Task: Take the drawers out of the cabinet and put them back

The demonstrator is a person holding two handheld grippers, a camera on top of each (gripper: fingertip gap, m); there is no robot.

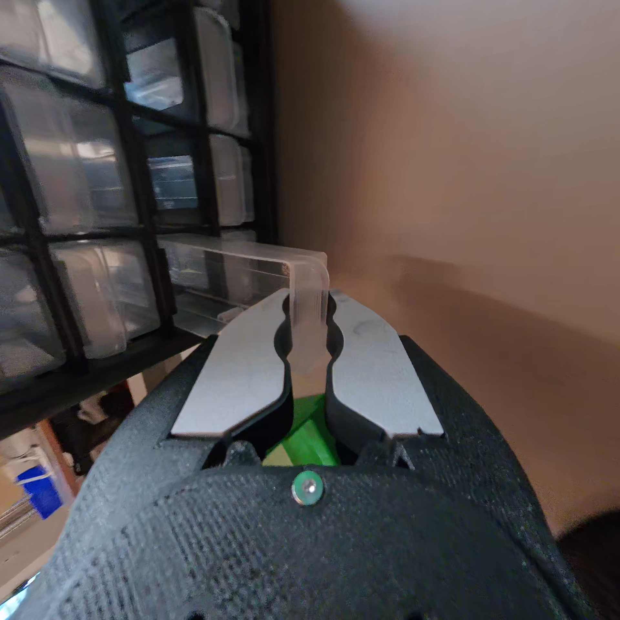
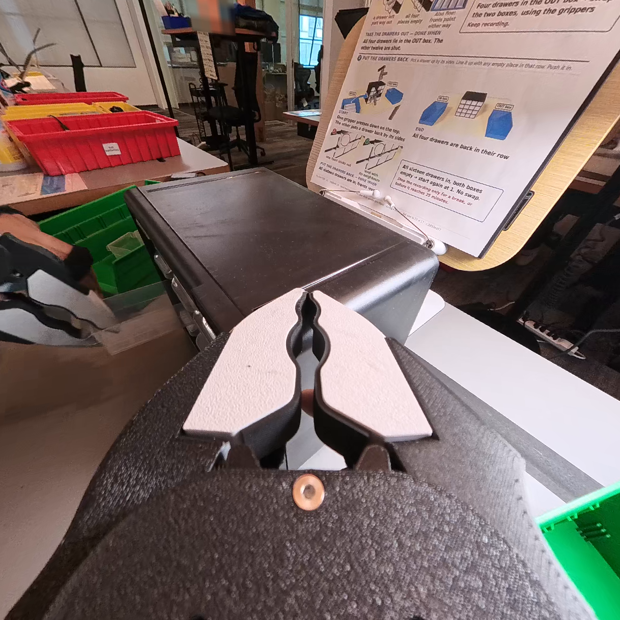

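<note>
Left wrist view: left gripper point(image 1: 308, 302) clamps clear plastic drawer point(image 1: 235, 278); right gripper point(image 2: 308, 295) clenched on matte black cabinet point(image 2: 268, 228).

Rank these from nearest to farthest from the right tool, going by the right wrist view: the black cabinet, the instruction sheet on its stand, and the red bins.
1. Black cabinet: nearest, its top right at the tips of the right tool.
2. Instruction sheet: behind the cabinet, upper right.
3. Red bins: farthest, on a separate table, upper left.
</note>
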